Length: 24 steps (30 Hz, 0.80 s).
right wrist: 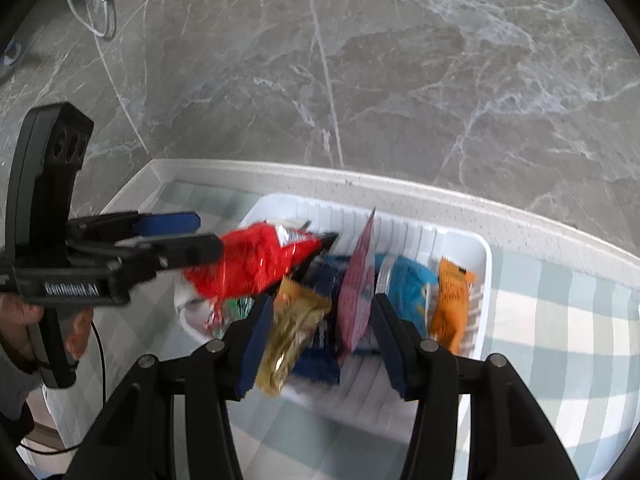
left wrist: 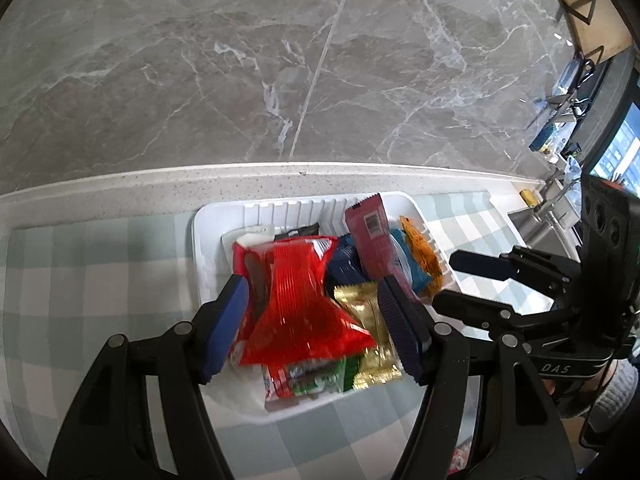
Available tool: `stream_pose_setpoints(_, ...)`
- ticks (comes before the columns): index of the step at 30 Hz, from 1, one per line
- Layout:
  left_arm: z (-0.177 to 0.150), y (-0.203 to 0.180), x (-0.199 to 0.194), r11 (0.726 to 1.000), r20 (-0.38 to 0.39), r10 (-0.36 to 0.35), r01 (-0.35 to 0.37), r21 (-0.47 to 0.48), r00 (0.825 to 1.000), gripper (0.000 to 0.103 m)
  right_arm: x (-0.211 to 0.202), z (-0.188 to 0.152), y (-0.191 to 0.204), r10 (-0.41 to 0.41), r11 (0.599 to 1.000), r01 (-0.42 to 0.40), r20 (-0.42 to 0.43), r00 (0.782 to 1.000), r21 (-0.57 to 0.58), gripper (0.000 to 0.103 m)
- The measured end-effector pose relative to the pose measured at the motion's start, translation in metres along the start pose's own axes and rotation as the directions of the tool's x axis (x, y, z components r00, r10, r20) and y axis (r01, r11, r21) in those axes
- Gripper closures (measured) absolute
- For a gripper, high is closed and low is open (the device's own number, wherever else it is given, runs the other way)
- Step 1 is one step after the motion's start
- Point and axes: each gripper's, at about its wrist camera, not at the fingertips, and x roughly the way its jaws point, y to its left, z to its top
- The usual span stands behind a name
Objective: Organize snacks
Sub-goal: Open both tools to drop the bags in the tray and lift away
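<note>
A white ribbed tray (left wrist: 208,240) on the checked cloth holds several snack packets. A crinkled red bag (left wrist: 300,292) lies on top at its left end, under my left gripper (left wrist: 312,284), which is open with its blue pads clear of the bag. Beside the bag are a gold packet (left wrist: 368,320), a dark blue packet (left wrist: 344,264), an upright pink pouch (left wrist: 372,236), a light blue packet (left wrist: 408,264) and an orange packet (left wrist: 424,252). My right gripper (right wrist: 320,300) hangs open above the gold packet (right wrist: 292,320) and pink pouch (right wrist: 356,292), holding nothing.
The tray (right wrist: 476,264) sits close to the white counter edge (right wrist: 400,196), with grey marble floor (right wrist: 360,80) beyond. A sink (left wrist: 536,220) and a screen (left wrist: 616,156) stand at the right. A person's hand (right wrist: 24,320) holds the left gripper (right wrist: 208,232). A green and red packet (left wrist: 312,376) lies at the tray's near end.
</note>
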Motion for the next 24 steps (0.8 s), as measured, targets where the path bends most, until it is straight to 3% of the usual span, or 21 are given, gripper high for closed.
stream_pose_setpoints(12,-0.059,-0.020,-0.028,0.999,-0.046,-0.040,0.040,0.010,0.998,0.038,-0.017,-0.053,0.014,-0.003,1.000,0.001,-0.074,0.997,-0.024,0.049)
stream_pose_setpoints(24,-0.131,-0.053,-0.041,0.994,-0.138,-0.108,0.109,0.000,0.984,0.038,-0.029,-0.090,0.039,-0.017,0.996,0.005,-0.128,0.992,-0.086,0.049)
